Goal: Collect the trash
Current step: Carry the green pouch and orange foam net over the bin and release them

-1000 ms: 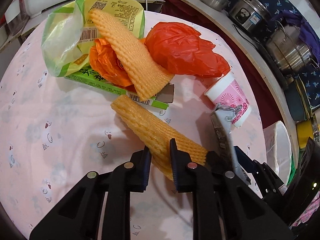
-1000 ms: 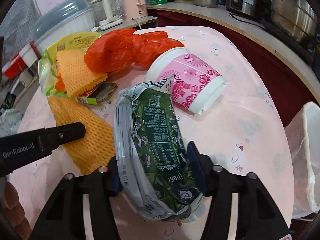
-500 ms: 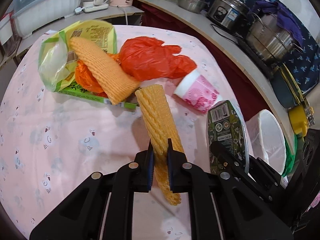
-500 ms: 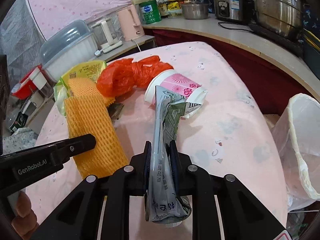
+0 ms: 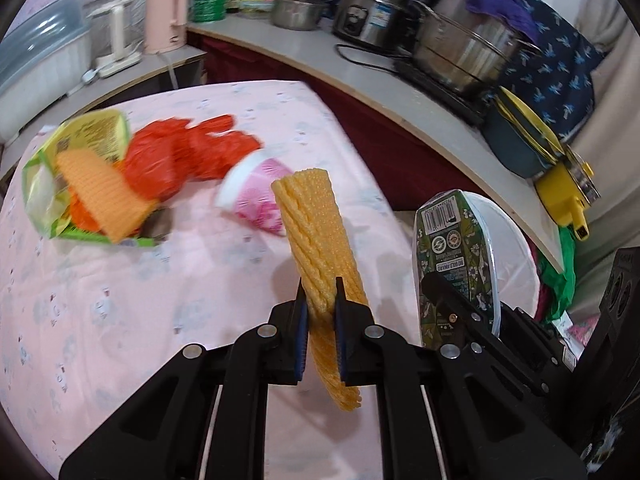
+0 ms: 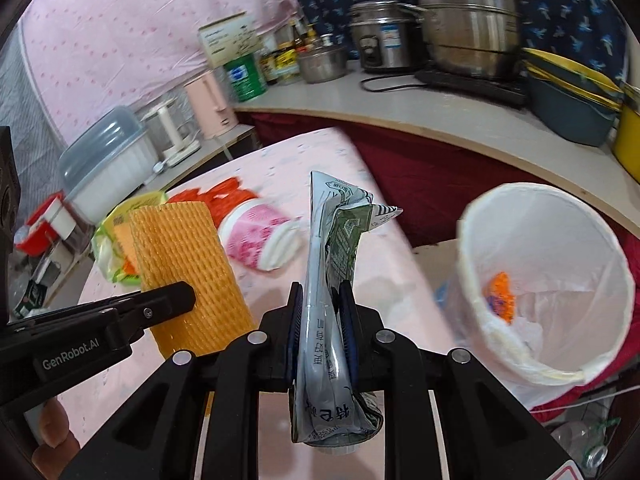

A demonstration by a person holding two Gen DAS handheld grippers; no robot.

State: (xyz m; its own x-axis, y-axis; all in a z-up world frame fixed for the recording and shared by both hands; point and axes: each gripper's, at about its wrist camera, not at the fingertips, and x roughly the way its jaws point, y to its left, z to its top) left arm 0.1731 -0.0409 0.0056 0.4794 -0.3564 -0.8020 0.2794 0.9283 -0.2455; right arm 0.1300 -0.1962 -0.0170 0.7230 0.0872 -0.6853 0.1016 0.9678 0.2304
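The left gripper is closed on a yellow foam net and holds it above the pink tabletop. The right gripper is closed on a flattened green carton, also lifted off the tabletop. To the right of the tabletop stands a bin with a white liner, and something orange lies inside it. On the far side of the tabletop lie a pink cup on its side, a red bag, a second foam net and a green wrapper.
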